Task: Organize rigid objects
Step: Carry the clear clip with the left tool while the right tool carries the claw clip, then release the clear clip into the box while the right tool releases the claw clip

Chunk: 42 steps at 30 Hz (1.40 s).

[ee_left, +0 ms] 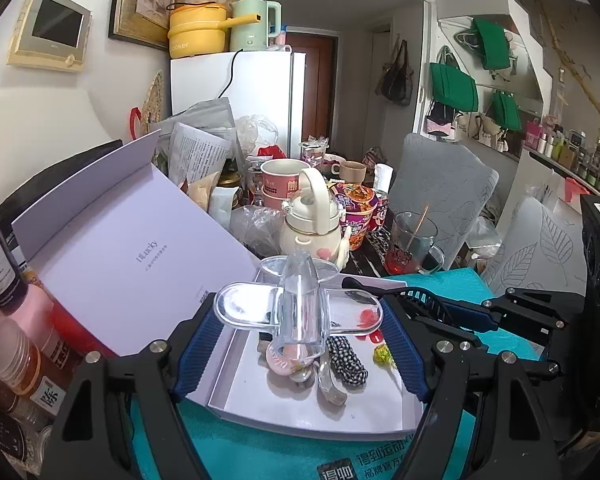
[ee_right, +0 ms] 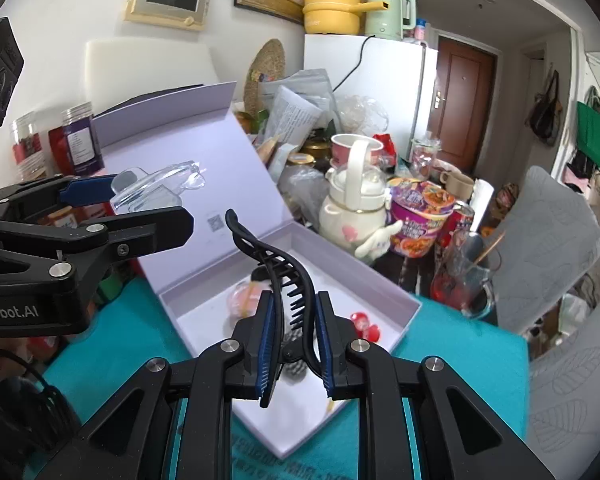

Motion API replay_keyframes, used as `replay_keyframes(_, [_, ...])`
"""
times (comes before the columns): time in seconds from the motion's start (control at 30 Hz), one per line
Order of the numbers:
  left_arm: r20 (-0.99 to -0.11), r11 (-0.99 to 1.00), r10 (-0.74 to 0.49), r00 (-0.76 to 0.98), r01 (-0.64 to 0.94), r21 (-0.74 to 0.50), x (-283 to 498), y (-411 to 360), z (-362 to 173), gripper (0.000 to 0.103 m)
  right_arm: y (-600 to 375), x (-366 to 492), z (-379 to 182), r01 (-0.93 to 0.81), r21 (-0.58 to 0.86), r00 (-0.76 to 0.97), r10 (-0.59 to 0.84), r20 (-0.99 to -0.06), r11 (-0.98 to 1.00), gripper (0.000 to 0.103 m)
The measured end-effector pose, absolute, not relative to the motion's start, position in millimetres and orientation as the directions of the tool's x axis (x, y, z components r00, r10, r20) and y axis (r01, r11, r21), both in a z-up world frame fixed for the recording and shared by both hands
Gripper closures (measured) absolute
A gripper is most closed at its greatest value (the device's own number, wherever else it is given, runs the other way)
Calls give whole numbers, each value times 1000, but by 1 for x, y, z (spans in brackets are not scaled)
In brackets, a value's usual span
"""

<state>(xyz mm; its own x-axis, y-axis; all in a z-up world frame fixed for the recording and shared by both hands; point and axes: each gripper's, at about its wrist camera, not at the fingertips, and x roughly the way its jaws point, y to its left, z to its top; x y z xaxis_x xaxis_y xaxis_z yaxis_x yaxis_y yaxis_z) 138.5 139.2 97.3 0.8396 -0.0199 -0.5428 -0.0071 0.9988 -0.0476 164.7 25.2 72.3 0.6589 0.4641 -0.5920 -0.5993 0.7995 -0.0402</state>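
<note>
A: What is gripped above the lavender box (ee_left: 320, 420)?

B: A clear plastic hair clip (ee_left: 300, 304) is clamped between the blue pads of the left gripper (ee_left: 300, 344), over the box's near end. A black claw hair clip (ee_right: 290, 280) is pinched tight by the right gripper (ee_right: 294, 344), also over the box; its lower end is hidden between the pads.

A: What can be made out inside the box?

B: A checked scrunchie (ee_left: 346, 358), a yellow wrapped lollipop (ee_left: 382, 356), something red (ee_left: 366, 316) and a pink round item (ee_left: 282, 360) are seen. The pink item is partly covered by the clear clip, and what it is cannot be told.

A: And around the box?

B: A cream kettle-shaped bottle (ee_left: 312, 224) stands just behind the box, a glass mug (ee_left: 412, 244) behind it to the right. Jars left of the box are cut off by the frame edge.
</note>
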Motion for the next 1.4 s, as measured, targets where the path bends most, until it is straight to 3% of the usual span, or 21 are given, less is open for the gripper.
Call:
replay_keyframes(0.4, [-583,996,-10,812,-42,-76,192,148,83,25,20,213,69,-555,9,681,461,-568,831,83])
replay_keyframes(0.9, [-704,996,-65,707,8,-84,238,145,21,25,24,255,21,-541,36,625,430,-652,840,83])
replay_keyframes(1.4, [-756,996,-73,650,8,-90,256,147,-8,25,32,269,-10,-545,36,567,400,-720,837,83])
